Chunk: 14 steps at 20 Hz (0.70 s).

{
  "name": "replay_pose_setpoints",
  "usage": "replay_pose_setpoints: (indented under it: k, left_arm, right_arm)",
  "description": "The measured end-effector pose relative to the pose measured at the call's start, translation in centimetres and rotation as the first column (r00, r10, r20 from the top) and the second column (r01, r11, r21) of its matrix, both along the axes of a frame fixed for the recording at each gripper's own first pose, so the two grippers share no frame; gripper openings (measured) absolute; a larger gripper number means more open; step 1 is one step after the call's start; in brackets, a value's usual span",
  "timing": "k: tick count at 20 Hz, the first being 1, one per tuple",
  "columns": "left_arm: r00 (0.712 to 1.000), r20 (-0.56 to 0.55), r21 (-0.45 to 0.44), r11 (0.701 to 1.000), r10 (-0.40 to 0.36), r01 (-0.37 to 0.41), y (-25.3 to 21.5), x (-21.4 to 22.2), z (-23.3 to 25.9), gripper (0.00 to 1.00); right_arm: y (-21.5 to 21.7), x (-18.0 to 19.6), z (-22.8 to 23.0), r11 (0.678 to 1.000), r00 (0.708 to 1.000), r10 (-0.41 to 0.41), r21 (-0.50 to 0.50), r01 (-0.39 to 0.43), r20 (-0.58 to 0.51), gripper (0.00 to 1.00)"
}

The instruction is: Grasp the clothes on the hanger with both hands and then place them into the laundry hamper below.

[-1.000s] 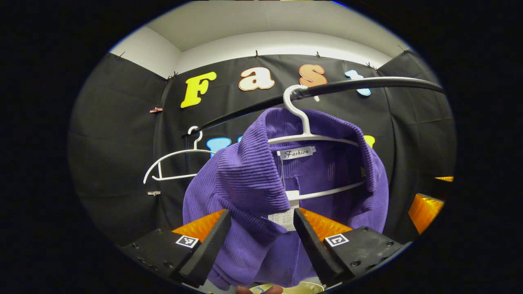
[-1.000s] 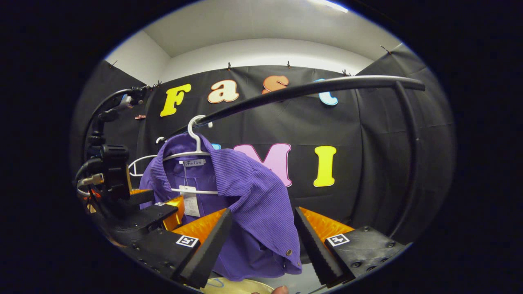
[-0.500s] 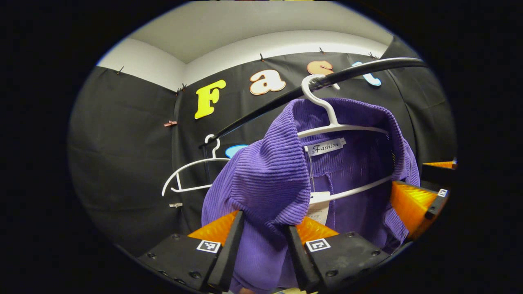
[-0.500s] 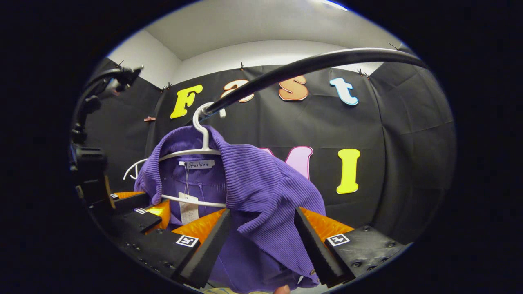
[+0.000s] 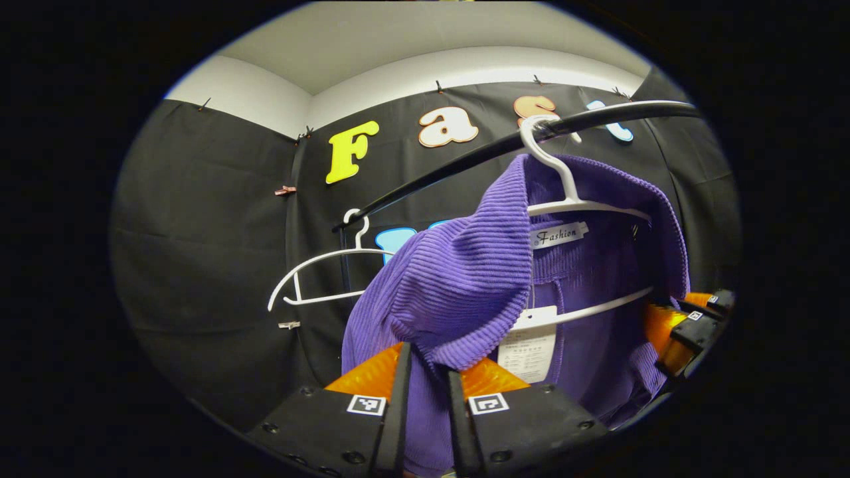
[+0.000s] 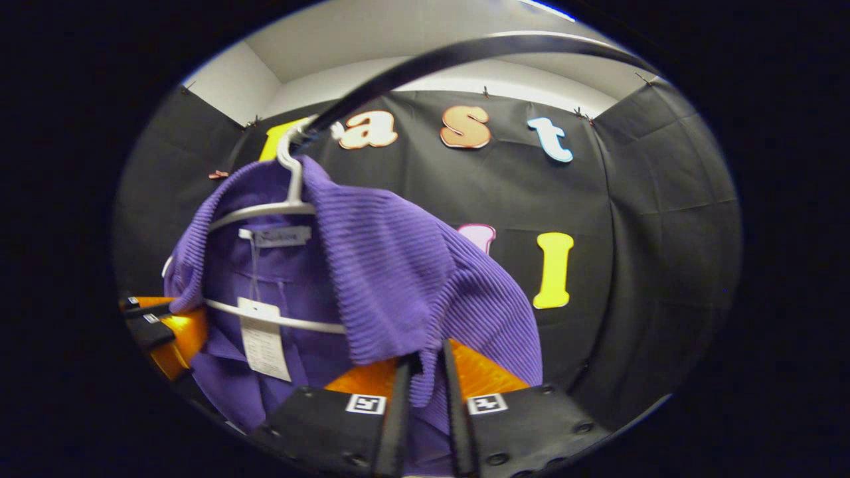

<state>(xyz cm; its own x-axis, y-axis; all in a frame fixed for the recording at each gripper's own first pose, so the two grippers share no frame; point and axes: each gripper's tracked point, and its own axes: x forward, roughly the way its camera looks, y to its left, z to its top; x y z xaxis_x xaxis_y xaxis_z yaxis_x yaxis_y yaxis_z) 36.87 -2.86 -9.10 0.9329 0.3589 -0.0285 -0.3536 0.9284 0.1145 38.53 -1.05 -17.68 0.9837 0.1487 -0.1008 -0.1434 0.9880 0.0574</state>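
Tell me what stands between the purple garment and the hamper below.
The purple ribbed garment hangs on the white plastic hanger, hooked over the black rail. Left gripper and right gripper both pinch its fabric. The hamper is out of sight.

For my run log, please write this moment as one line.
left hand-held gripper: shut on purple garment | right hand-held gripper: shut on purple garment | garment on white hanger | hanger on rail

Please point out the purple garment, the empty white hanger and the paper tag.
purple garment (image 5: 465, 285), left gripper view, on the ribbed shoulder fold.
empty white hanger (image 5: 319, 262), left gripper view, on its upper curved arm.
paper tag (image 6: 264, 338), right gripper view, on the tag's middle.
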Motion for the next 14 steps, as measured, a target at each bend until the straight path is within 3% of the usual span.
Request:
replay_pose_setpoints:
  k: [1, 3, 5, 7, 8, 11, 14]
  left_arm:
    - [1.000, 0.005, 0.001, 1.000, 0.015, -0.015, 0.4, -0.1, 0.1, 0.25]
    - [1.000, 0.004, 0.029, 0.999, 0.013, -0.013, 0.8, -0.2, 0.3, 0.08]
    - [1.000, -0.018, 0.041, 0.999, -0.011, 0.011, 0.4, 0.1, -0.5, 0.06]
    - [0.999, -0.022, 0.032, 0.999, -0.033, 0.034, -0.2, 0.0, -0.6, 0.08]
    - [0.999, -0.025, 0.023, 0.999, -0.047, 0.048, -0.6, 0.0, -0.7, 0.10]
    - [0.996, -0.043, -0.013, 0.997, -0.074, 0.074, -1.1, 0.0, -1.0, 0.10]
    - [0.997, -0.044, -0.011, 0.998, -0.068, 0.067, -0.5, -0.4, -0.5, 0.05]
  right_arm:
    - [0.3, -0.1, 0.6, 0.998, 0.999, 0.039, 0.042, -0.040, 0.026, 0.12]
    - [-0.1, -0.3, 1.7, 0.996, 0.994, 0.088, 0.025, -0.089, 0.062, 0.12]
    - [-0.6, -0.1, 2.1, 0.995, 0.991, 0.104, -0.017, -0.103, 0.090, 0.10]
    - [-0.1, 0.0, 3.0, 0.994, 0.989, 0.108, -0.002, -0.108, 0.098, 0.11]
    - [-0.3, -0.3, 2.8, 0.995, 0.990, 0.102, 0.000, -0.103, 0.094, 0.05]
    - [0.2, -0.5, 2.8, 0.992, 0.989, 0.121, 0.009, -0.122, 0.087, 0.04]
    - [-1.1, -0.6, 4.0, 0.993, 0.984, 0.110, -0.055, -0.103, 0.137, 0.05]
